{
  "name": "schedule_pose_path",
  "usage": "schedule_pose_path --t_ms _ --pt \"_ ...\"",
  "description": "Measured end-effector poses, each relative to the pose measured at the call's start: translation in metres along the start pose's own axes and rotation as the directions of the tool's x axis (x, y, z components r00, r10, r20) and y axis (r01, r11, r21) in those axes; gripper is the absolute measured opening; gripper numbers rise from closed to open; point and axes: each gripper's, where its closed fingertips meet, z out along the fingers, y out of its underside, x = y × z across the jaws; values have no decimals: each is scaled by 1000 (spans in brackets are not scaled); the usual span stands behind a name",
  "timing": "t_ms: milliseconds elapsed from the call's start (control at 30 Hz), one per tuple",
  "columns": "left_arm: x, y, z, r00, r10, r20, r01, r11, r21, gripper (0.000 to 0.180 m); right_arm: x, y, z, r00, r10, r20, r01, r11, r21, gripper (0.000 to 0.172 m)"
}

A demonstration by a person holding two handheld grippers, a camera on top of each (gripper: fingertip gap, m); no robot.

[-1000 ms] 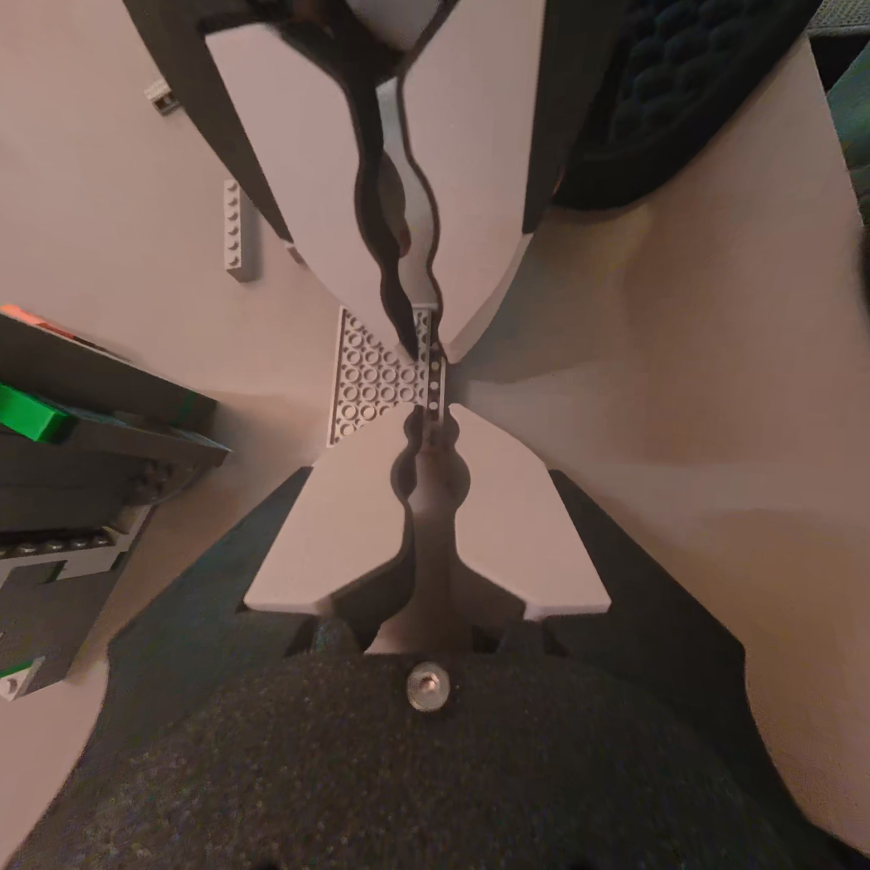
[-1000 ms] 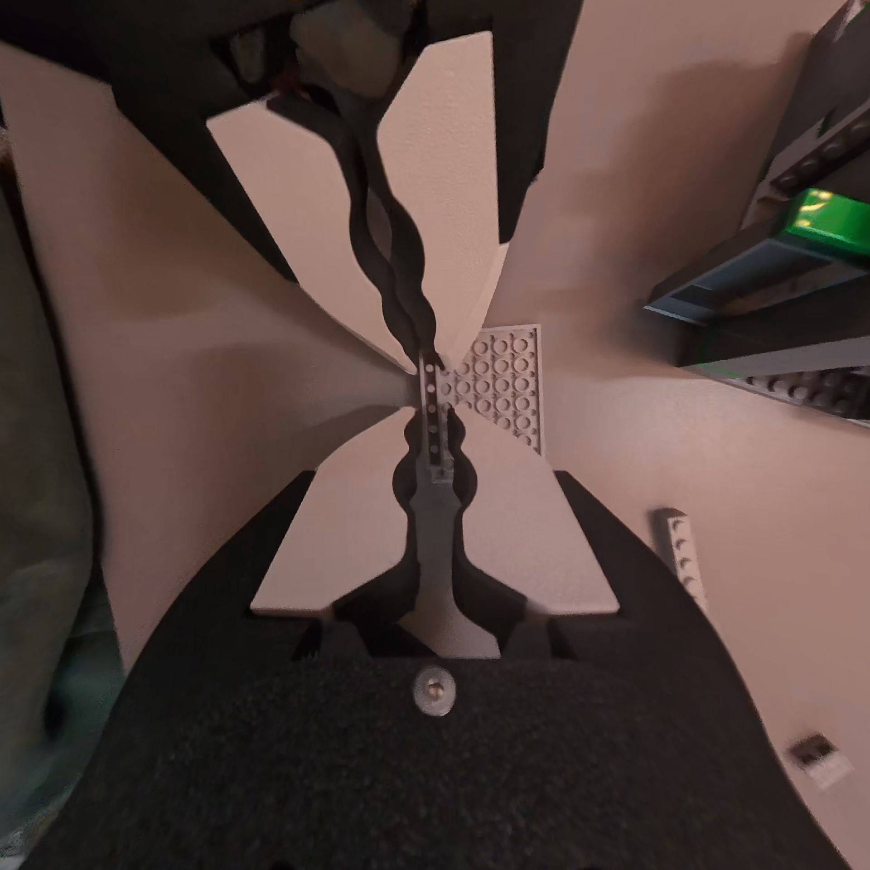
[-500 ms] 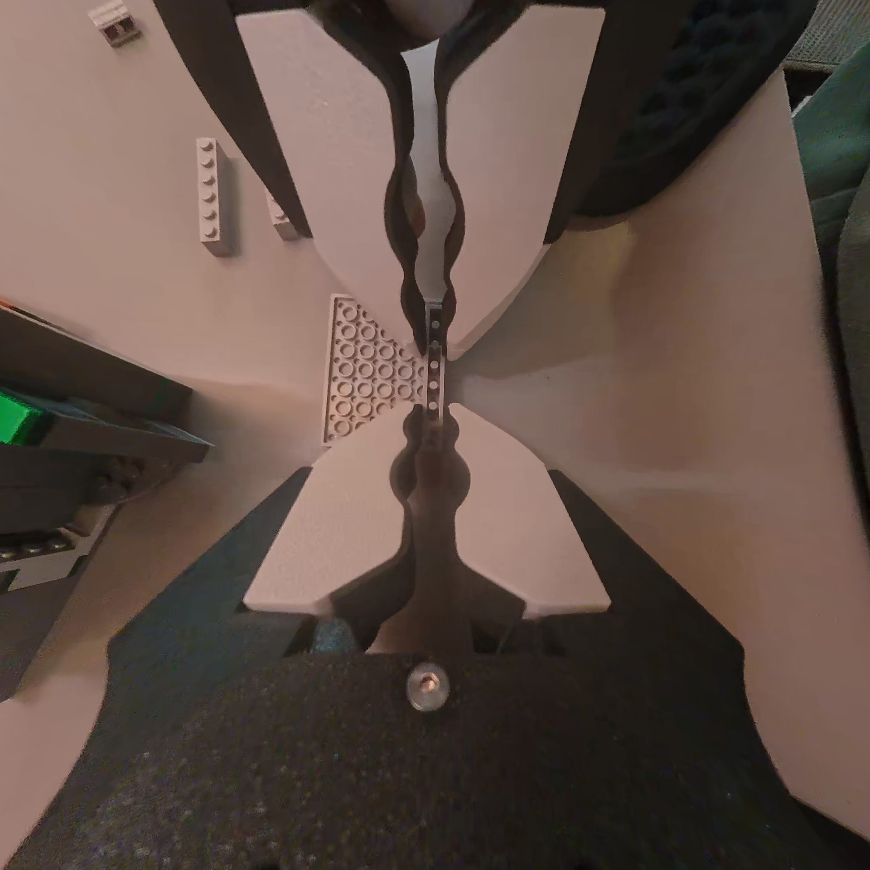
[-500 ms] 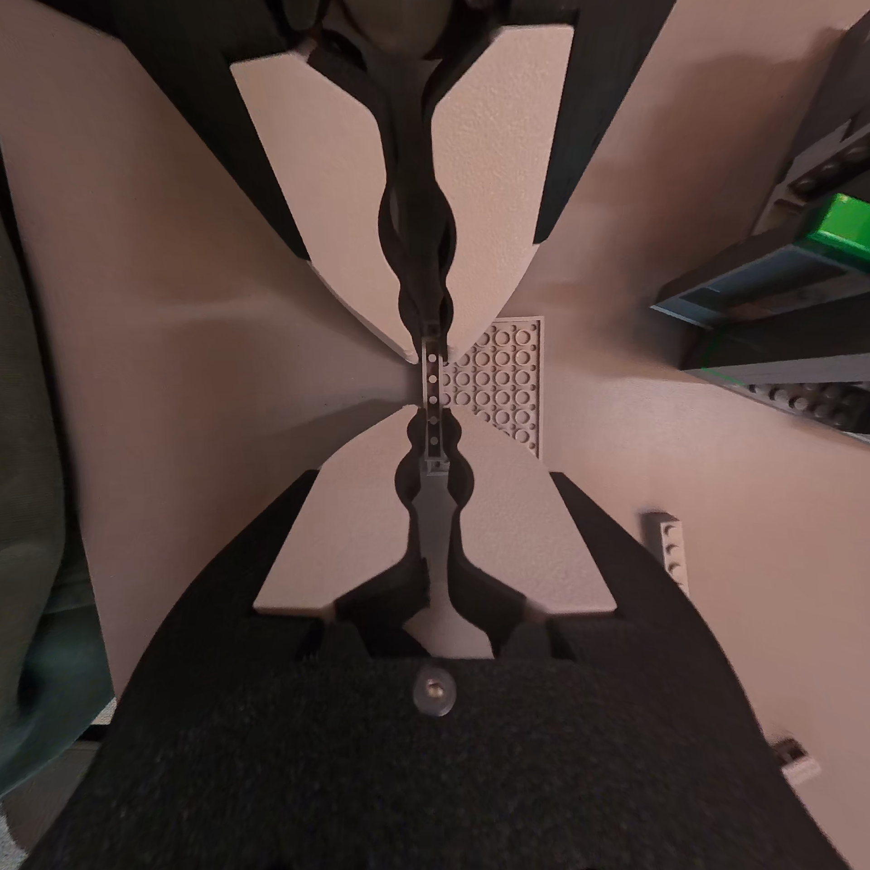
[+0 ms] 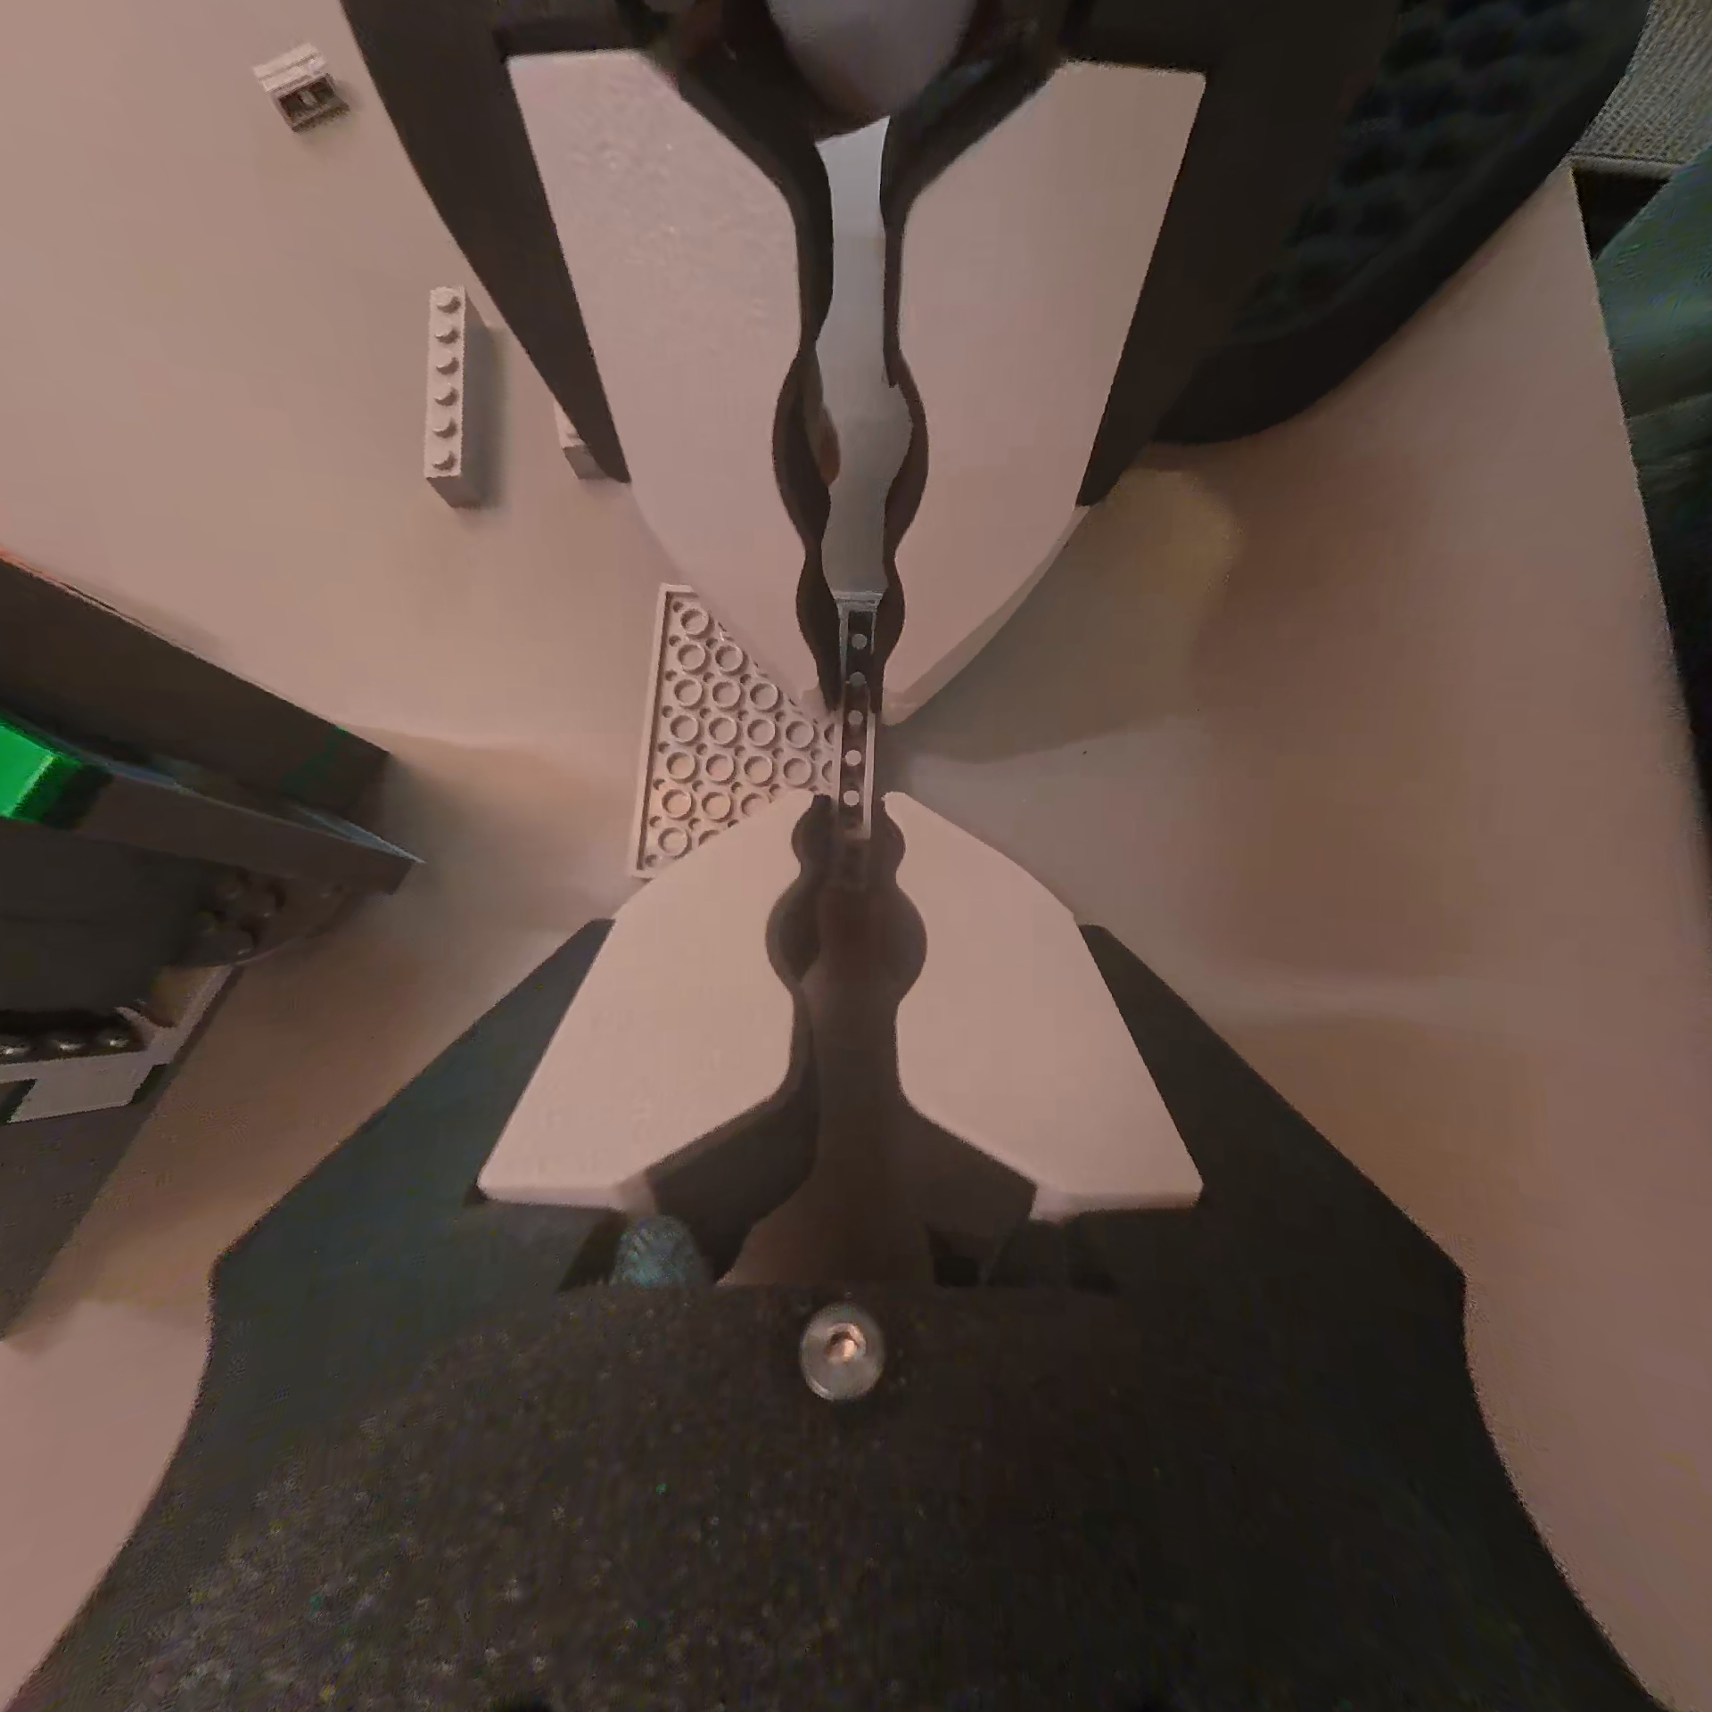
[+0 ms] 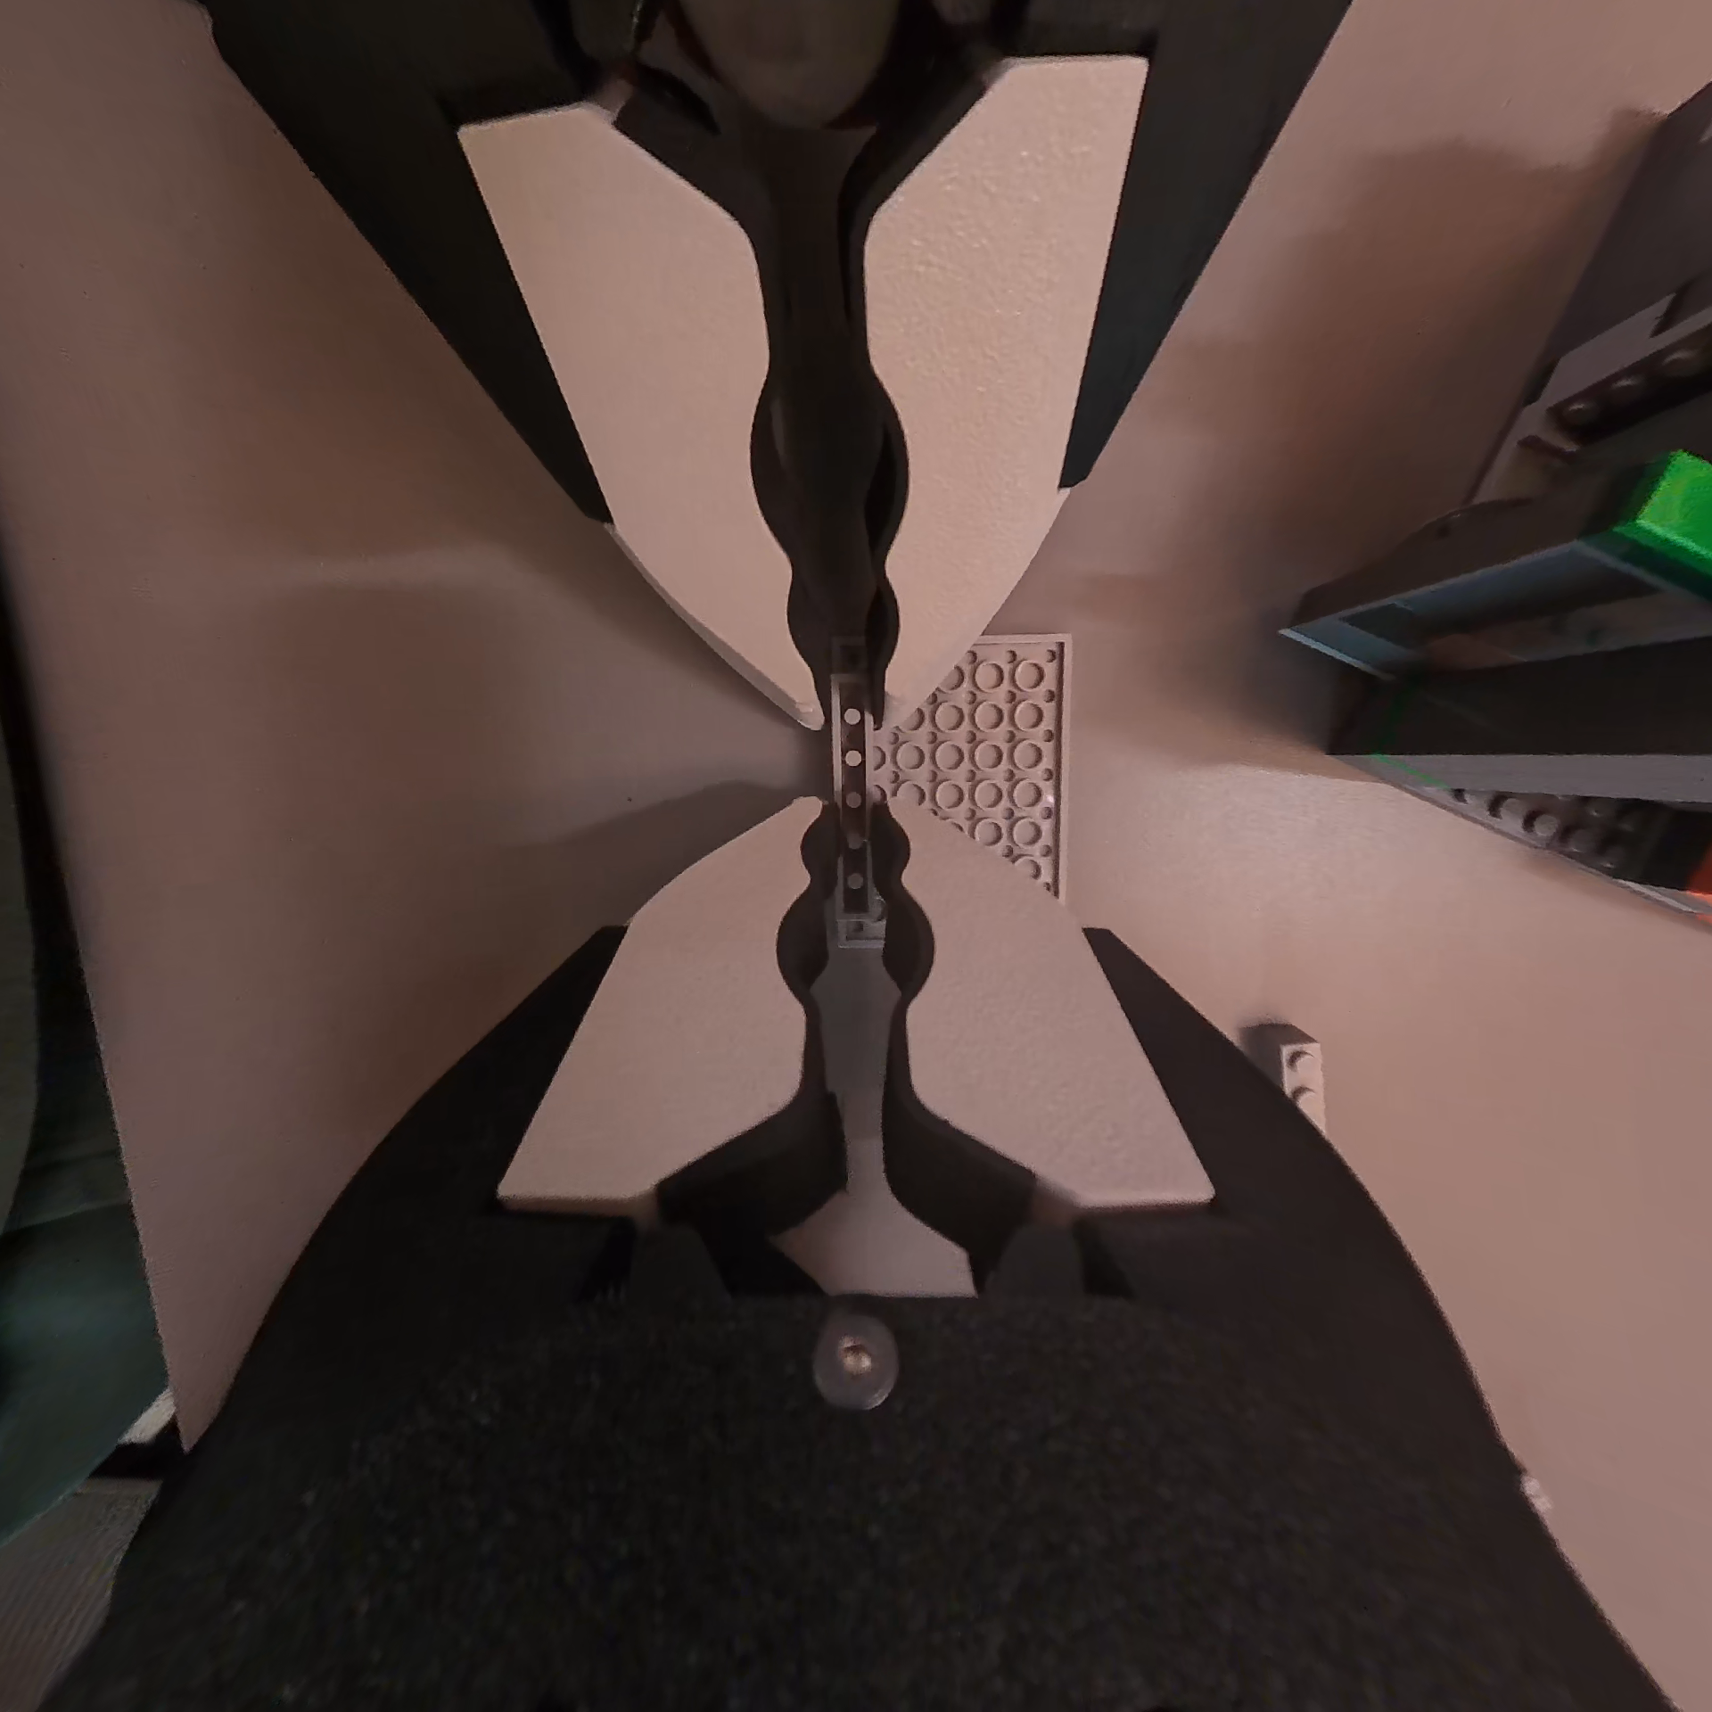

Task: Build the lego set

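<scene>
A narrow grey brick (image 5: 854, 732) with a row of holes is held between both grippers, one at each end. My left gripper (image 5: 850, 820) is shut on its near end. My right gripper (image 5: 852, 681) comes in from the top of the left wrist view and is shut on the far end. In the right wrist view my right gripper (image 6: 852, 820) grips the brick (image 6: 852, 764), and the left gripper (image 6: 850, 709) comes in from the top. A light grey wedge plate (image 5: 713, 741), studded underside showing, lies edge to edge with the brick; it also shows in the right wrist view (image 6: 1000, 760).
A dark grey brick model (image 5: 185, 880) with a green piece (image 5: 28, 778) stands at the left; it also shows in the right wrist view (image 6: 1529, 695). A loose long grey brick (image 5: 454, 398) and a small grey piece (image 5: 301, 88) lie on the pale table (image 5: 1297, 834). A dark mesh object (image 5: 1390, 185) is at the far right. Less than 4 cm separates the two grippers' tips.
The right gripper has swung from a tilt into line with the left one, and its jaws have closed a little on the brick. The brick and plate have stayed between the tips.
</scene>
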Motion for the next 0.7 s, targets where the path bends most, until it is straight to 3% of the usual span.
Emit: schedule_pose_path --t_ms 100,167,300,500,700 --pt "0 -1 0 1000 9 9 -9 1000 -4 9 1 -1 -3 997 69 22 -71 995 70 7" --pt "0 0 -1 1000 16 13 -16 1000 -3 9 4 -4 -11 991 124 51 -130 980 148 18" --pt "1 3 -2 1000 6 6 -6 1000 -3 13 11 -4 -31 980 186 71 -199 942 271 18" --pt "3 0 -5 1000 7 20 -8 1000 26 13 2 12 -20 995 98 -14 -92 970 226 18" --pt "13 -3 -10 1000 25 -3 -25 999 45 12 2 8 -5 994 -15 -108 33 986 165 17"
